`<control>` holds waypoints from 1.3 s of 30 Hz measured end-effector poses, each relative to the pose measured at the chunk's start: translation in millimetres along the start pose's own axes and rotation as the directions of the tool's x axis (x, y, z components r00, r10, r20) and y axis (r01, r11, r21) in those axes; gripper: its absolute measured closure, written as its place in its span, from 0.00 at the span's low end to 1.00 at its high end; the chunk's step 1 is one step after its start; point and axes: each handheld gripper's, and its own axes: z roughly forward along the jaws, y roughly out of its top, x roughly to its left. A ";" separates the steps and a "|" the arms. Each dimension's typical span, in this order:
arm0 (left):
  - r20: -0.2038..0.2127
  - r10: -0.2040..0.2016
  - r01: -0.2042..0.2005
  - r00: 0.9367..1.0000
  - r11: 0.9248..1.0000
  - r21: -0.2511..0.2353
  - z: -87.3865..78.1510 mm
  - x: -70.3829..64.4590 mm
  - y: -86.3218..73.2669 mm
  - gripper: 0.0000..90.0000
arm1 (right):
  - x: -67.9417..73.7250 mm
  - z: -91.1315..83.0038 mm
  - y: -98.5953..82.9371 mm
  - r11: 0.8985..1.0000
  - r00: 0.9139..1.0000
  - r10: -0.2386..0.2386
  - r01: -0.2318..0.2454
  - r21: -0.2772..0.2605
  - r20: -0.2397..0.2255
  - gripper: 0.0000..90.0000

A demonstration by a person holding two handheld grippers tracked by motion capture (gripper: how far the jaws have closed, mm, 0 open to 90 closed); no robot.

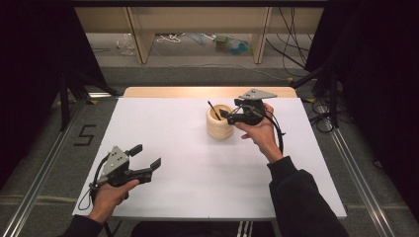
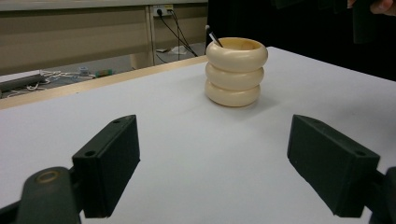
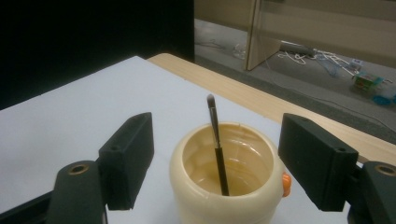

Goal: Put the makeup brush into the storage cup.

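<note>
A cream holder made of stacked rings (image 1: 220, 122) stands on the white table (image 1: 197, 163) toward the back. A thin dark brush (image 1: 214, 110) leans inside it, tip sticking out. In the right gripper view the holder (image 3: 224, 186) and the brush (image 3: 216, 144) sit just below and between the jaws. My right gripper (image 1: 230, 112) hovers at the holder's right rim, open, holding nothing. The left gripper (image 1: 146, 158) rests near the front left of the table, open and empty; its view shows the holder (image 2: 236, 72) well ahead.
A wooden strip (image 1: 207, 92) runs along the table's far edge. Beyond it are furniture legs, cables and litter on the floor (image 1: 197, 44). Dark curtains and metal stands flank both sides. A metal rail (image 1: 44, 163) runs along the left.
</note>
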 end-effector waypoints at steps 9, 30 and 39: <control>-0.001 0.000 0.000 1.000 1.000 0.000 0.0 0.1 0.1 0.19 | 7.8 -8.0 -4.1 1.000 1.000 -0.019 0.019 -0.002 -0.016 0.29; 0.004 0.003 -0.003 1.000 1.000 -0.006 0.2 0.1 0.2 0.19 | 13.9 -26.1 -15.1 1.000 0.999 -0.017 0.017 -0.018 -0.027 0.29; -0.002 0.007 -0.007 1.000 1.000 0.000 0.0 -0.2 0.3 0.19 | 17.2 -31.3 -22.6 1.000 0.999 -0.015 0.015 0.000 -0.032 0.29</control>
